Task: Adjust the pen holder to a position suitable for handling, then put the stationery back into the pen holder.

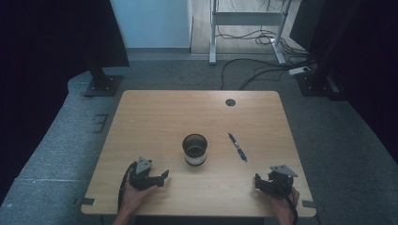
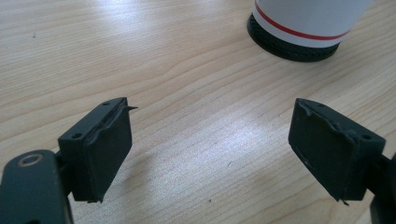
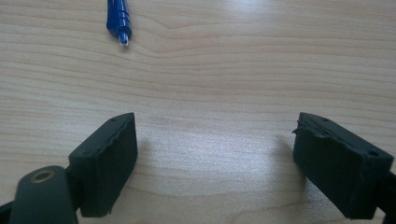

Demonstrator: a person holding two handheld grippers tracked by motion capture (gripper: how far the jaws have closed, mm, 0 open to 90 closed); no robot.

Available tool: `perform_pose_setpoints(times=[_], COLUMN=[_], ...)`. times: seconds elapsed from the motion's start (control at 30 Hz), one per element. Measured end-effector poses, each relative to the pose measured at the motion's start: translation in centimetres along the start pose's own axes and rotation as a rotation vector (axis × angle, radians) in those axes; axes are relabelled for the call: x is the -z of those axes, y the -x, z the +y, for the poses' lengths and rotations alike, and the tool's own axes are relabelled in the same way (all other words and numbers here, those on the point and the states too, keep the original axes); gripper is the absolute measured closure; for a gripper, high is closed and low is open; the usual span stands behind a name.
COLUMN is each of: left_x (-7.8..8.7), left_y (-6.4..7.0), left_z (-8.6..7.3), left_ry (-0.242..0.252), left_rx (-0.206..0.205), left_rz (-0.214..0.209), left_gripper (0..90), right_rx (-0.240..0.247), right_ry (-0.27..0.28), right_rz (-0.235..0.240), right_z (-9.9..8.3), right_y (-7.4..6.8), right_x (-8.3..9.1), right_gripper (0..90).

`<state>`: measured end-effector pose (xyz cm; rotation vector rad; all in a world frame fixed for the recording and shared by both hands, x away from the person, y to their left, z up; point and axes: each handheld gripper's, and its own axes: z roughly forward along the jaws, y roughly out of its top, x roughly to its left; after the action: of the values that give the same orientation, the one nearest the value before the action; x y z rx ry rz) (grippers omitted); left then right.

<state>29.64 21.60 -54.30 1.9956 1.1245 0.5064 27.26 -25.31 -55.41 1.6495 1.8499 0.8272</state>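
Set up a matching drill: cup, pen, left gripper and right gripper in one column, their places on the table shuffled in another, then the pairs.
1 cup
2 pen
3 left gripper
4 right gripper

A near right corner of the table, open
B mid-table, upright
C near left edge, open
D lying right of the cup

Pairs: 1-B, 2-D, 3-C, 4-A

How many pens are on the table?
1. The blue pen lies on the table, to the right of the cup and ahead of the right gripper. Its tip shows in the right gripper view.
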Motion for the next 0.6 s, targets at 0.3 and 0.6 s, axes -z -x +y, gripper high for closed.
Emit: perform_pose_setpoints(times=[0.3,0.6], left_x=[0.0,-0.1], left_y=[-0.1,0.0], left_z=[0.0,0.0], left_ry=[-0.011,-0.032], left_rx=[0.010,0.004], left_rz=[0.002,0.002], left_gripper=[14.0,14.2], right_rx=[-0.002,0.008], right_ry=[0.064,0.087], right_rz=[0.025,0.086], right_z=[1.5,3.2], right_y=[-1.0,-1.8], right_x=[0.9,0.8], right_gripper=[17.0,20.4])
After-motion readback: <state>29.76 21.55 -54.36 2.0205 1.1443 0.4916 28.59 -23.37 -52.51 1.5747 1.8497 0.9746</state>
